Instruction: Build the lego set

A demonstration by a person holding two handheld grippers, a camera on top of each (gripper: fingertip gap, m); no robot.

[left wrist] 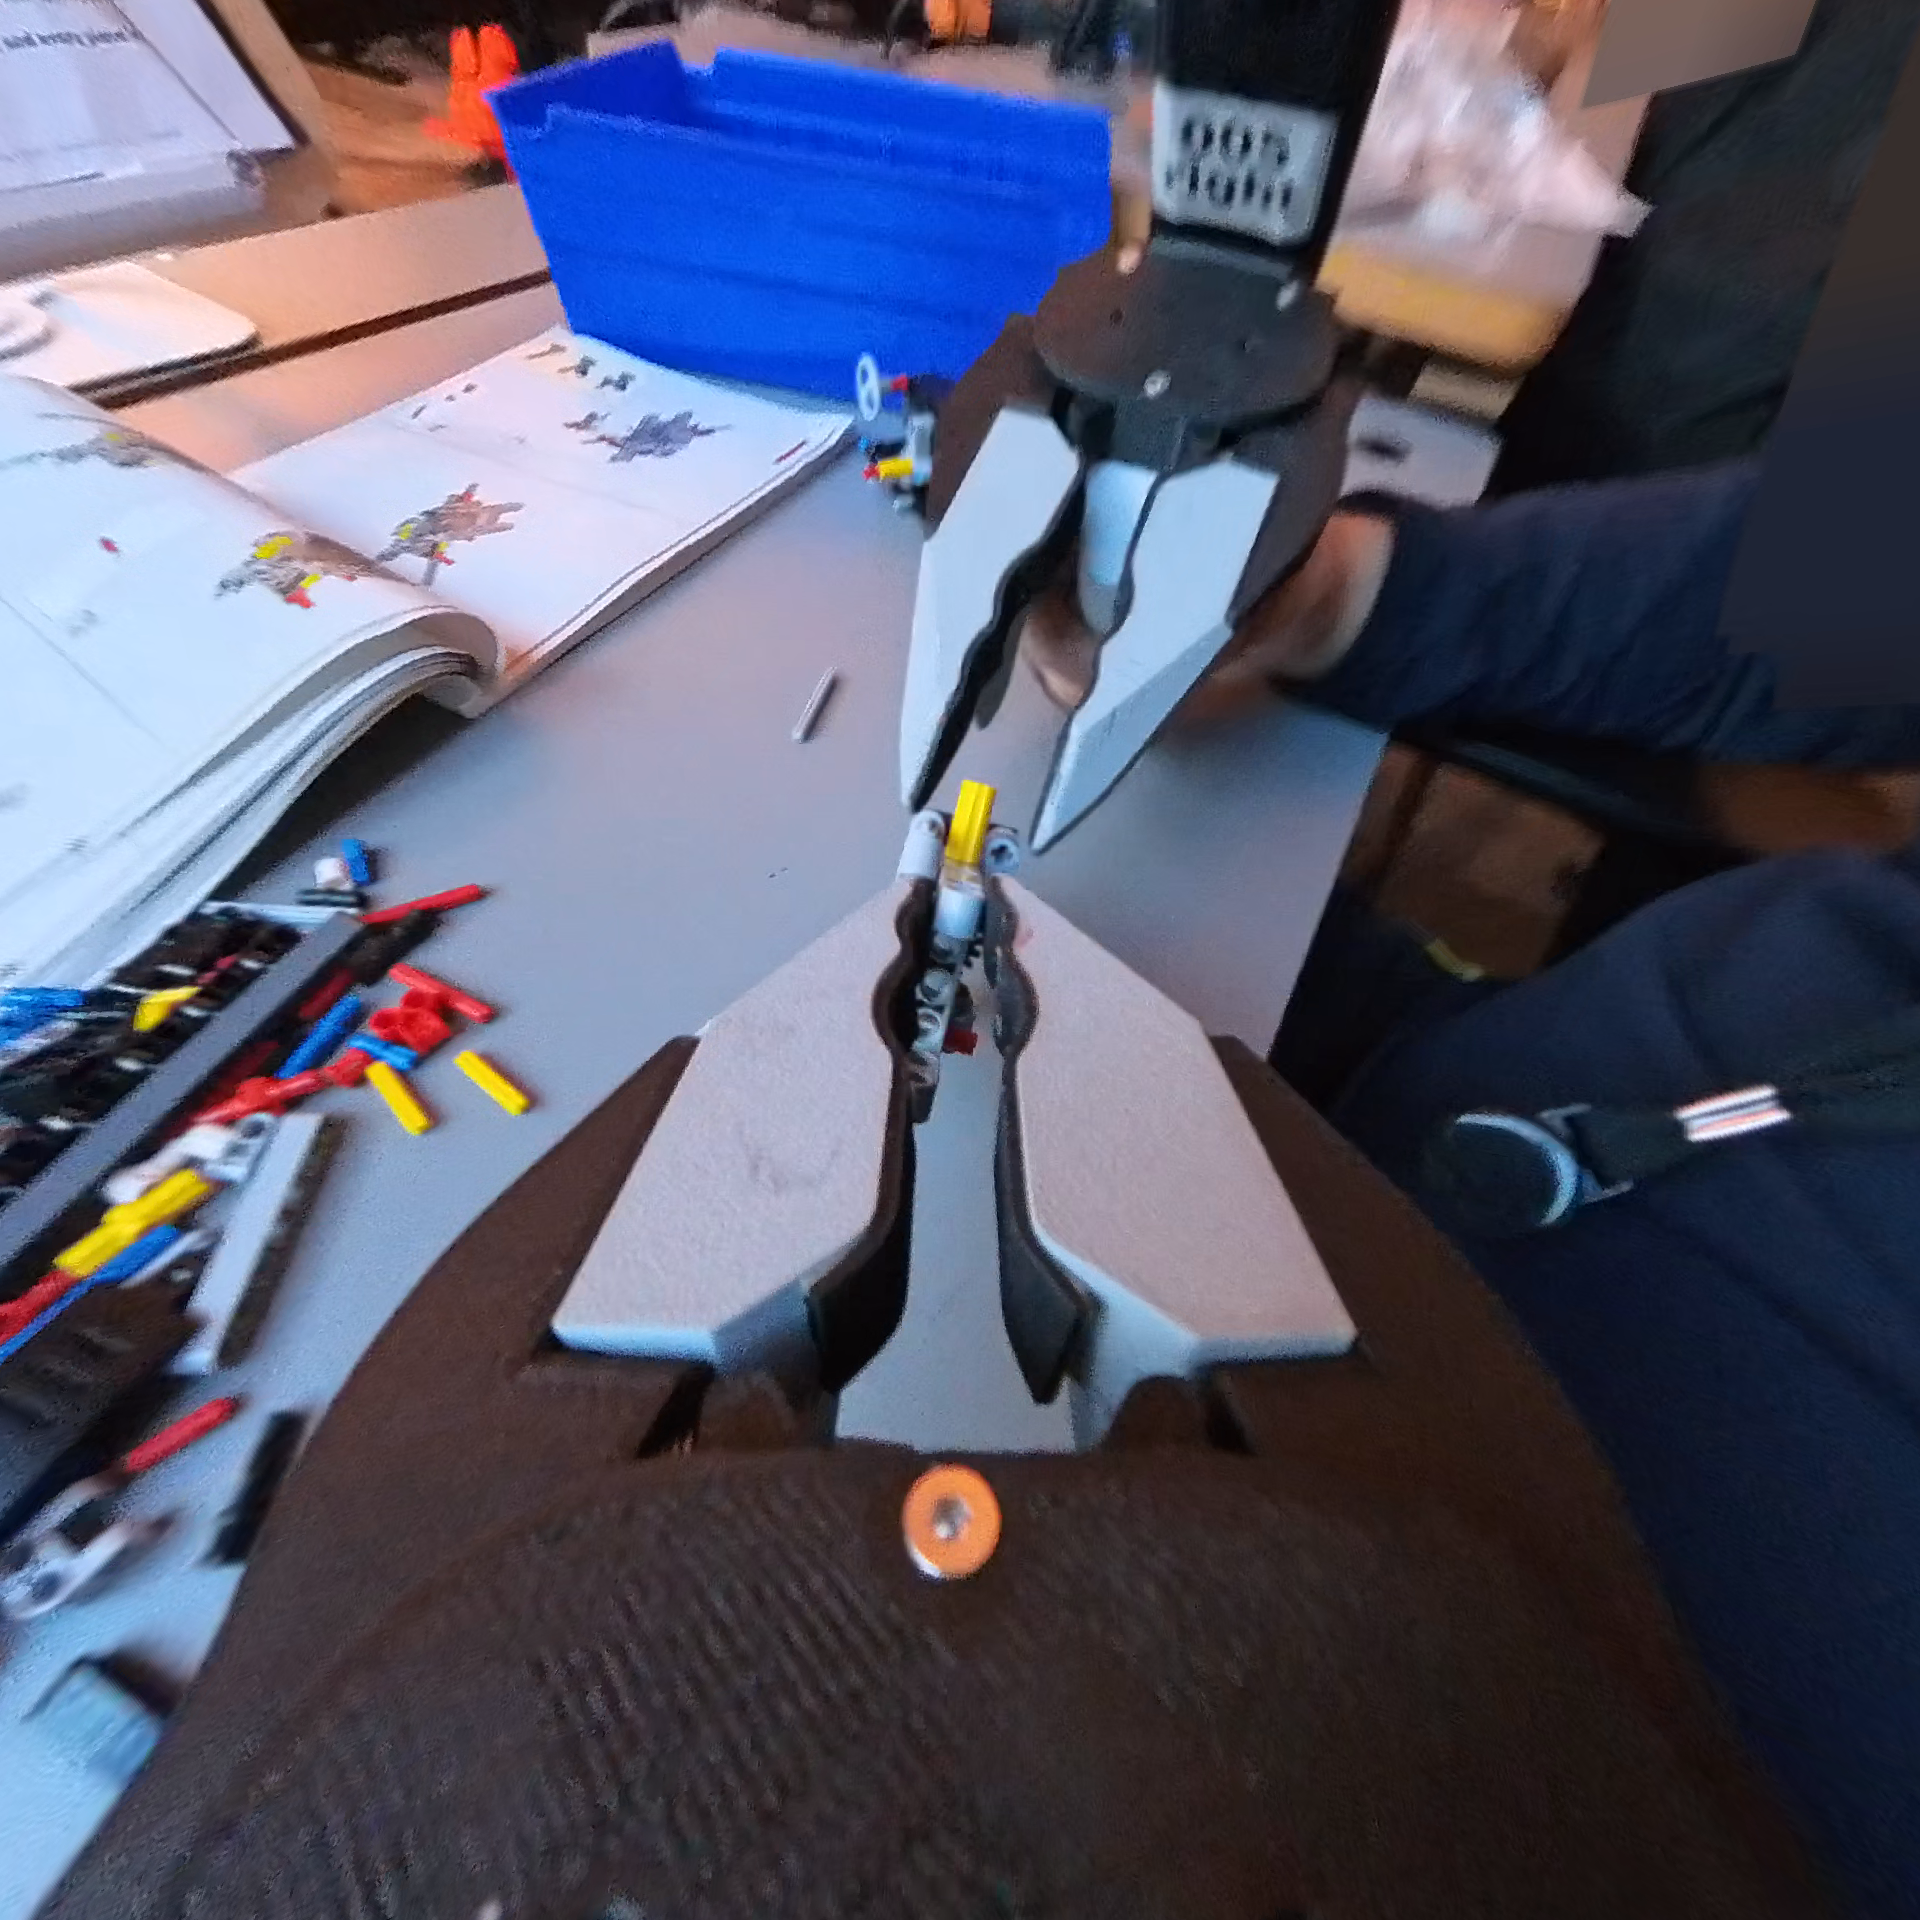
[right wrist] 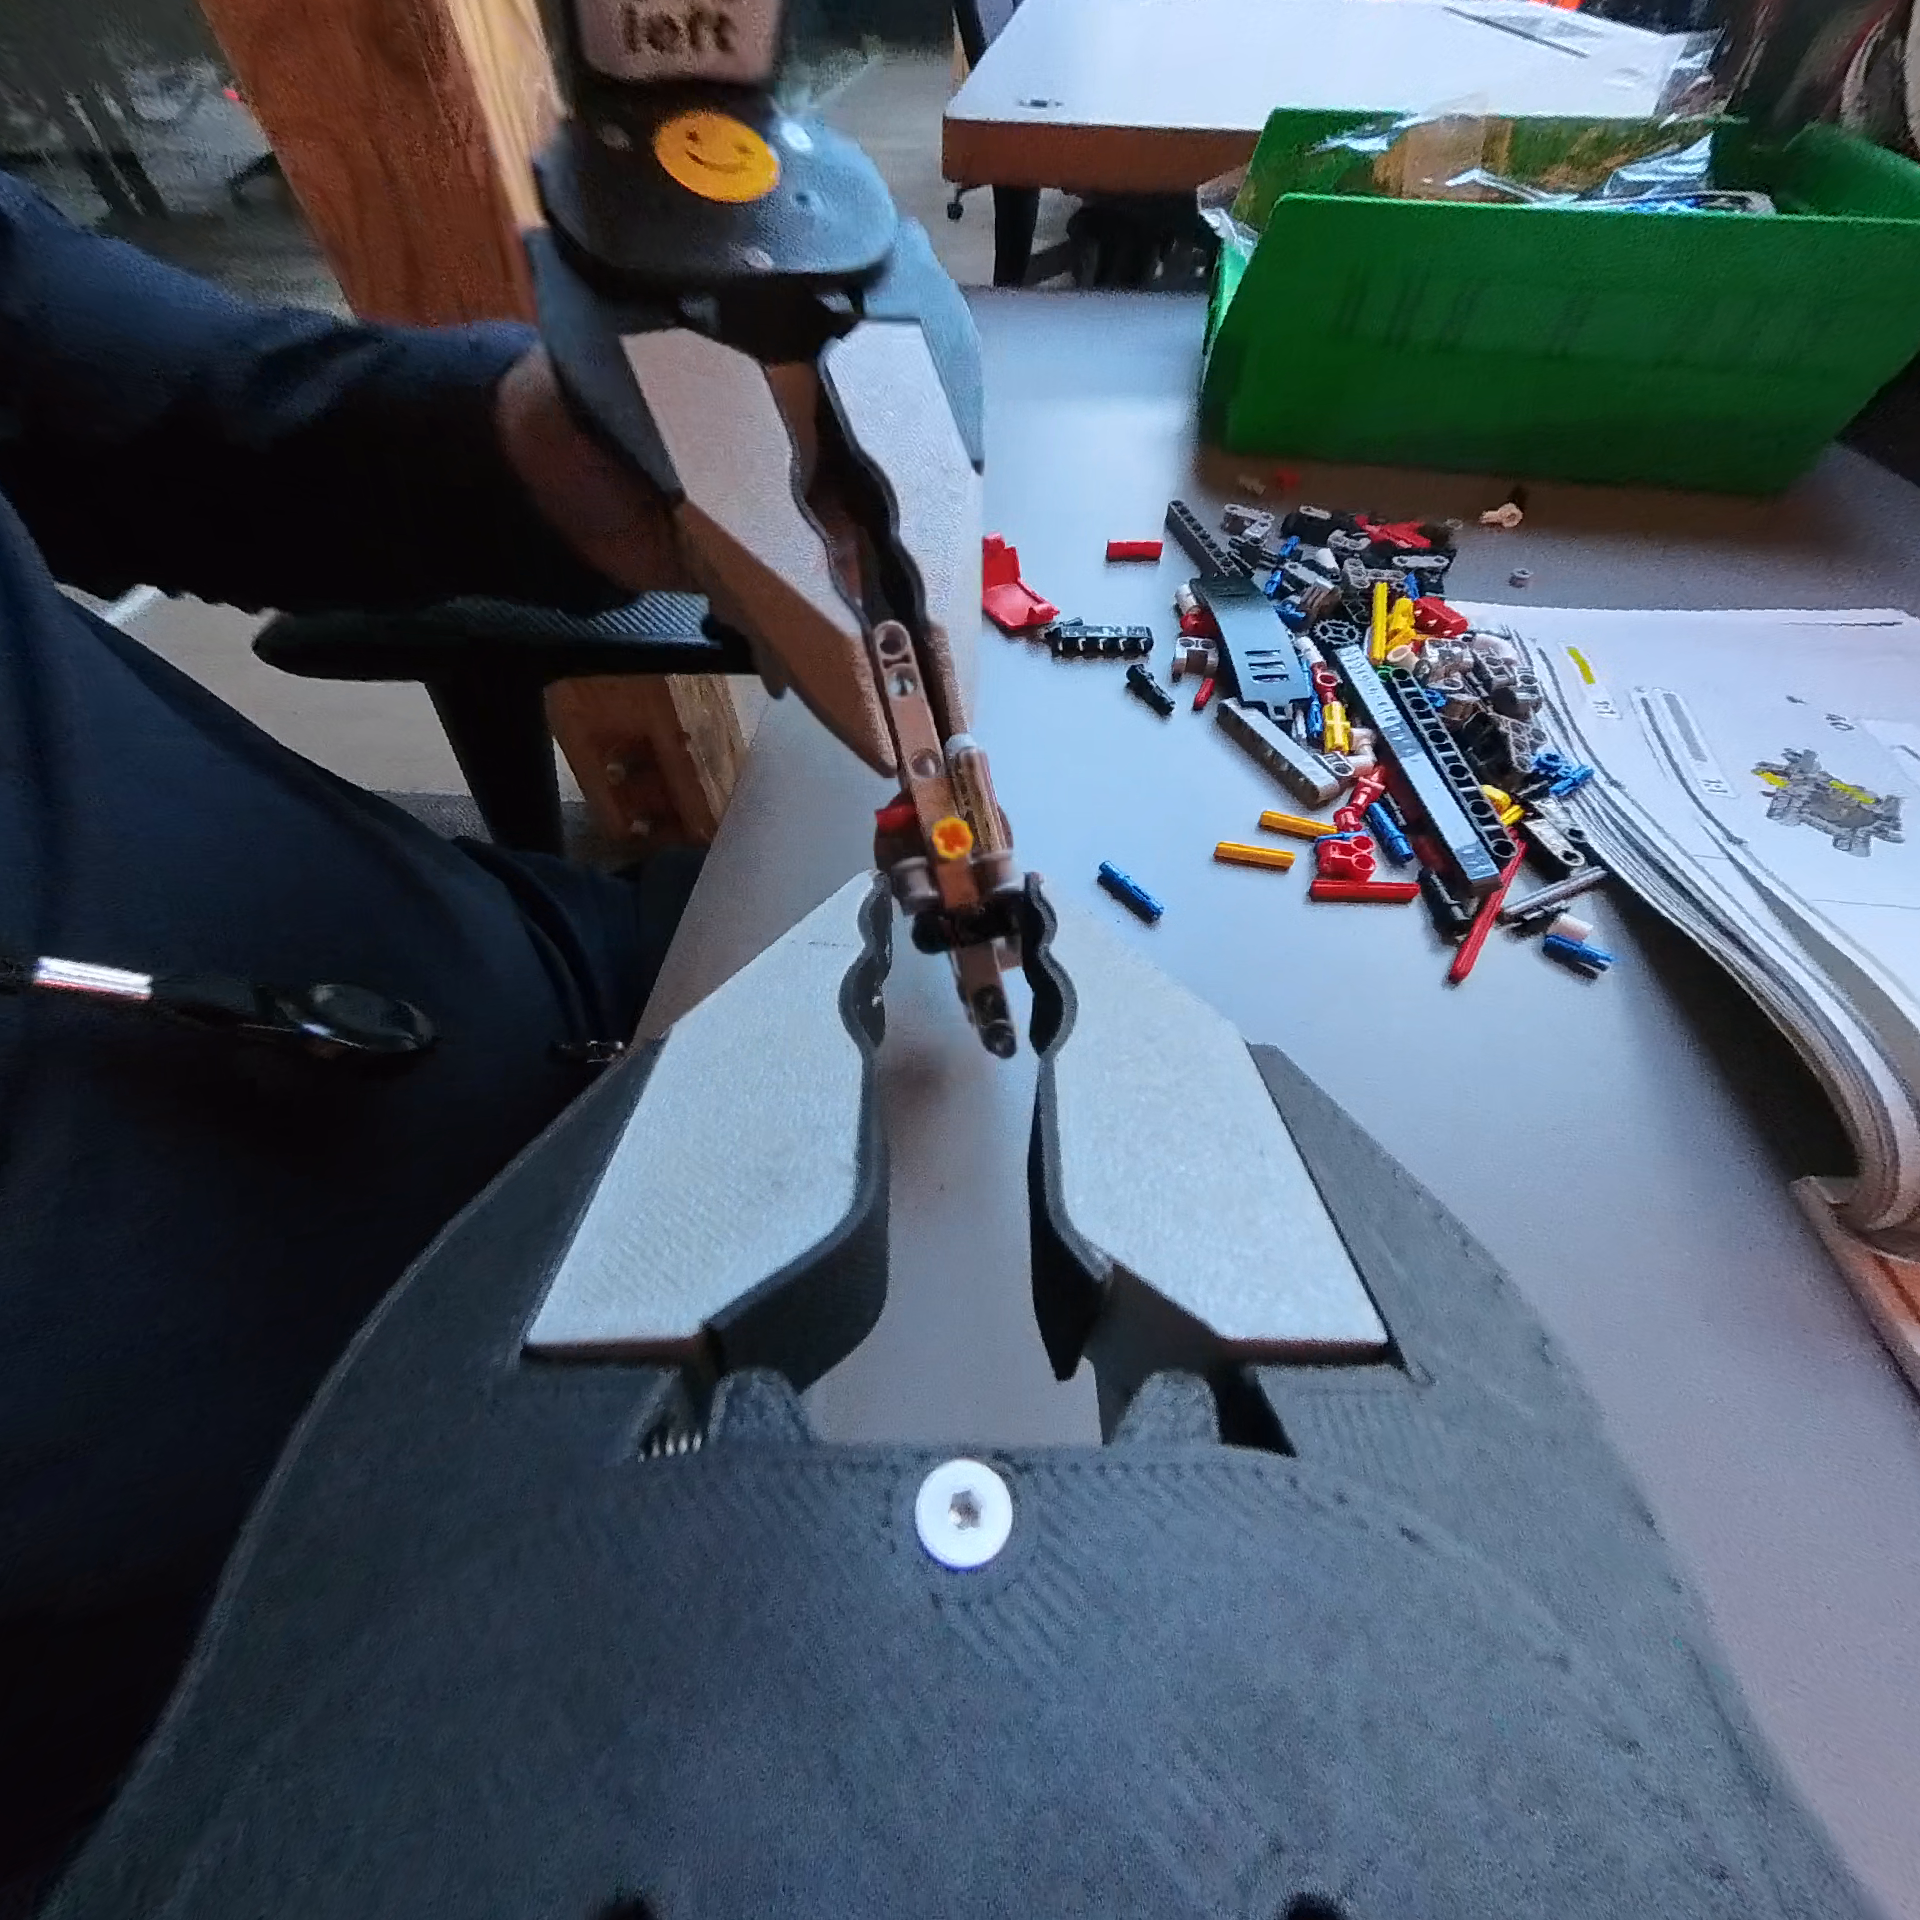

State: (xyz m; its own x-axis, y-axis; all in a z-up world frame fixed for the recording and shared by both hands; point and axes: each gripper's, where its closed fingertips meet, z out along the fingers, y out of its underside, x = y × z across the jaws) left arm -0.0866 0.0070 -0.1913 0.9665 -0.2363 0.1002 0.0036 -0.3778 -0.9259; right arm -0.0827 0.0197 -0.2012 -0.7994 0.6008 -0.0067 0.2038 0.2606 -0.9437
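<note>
Left claw (left wrist: 957,894) clamps a small brick assembly (left wrist: 961,862); right claw (right wrist: 956,914) seemingly apart.

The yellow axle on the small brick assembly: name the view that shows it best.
Left wrist view: the yellow axle stands out lengthwise above the left gripper clamping the brick assembly. The right wrist view shows only its end face.

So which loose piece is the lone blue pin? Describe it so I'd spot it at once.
Start at the green bin, then drop to the pile of small parts on the grey table. The blue pin lies alone, left of two yellow rods, apart from the heap.
</note>
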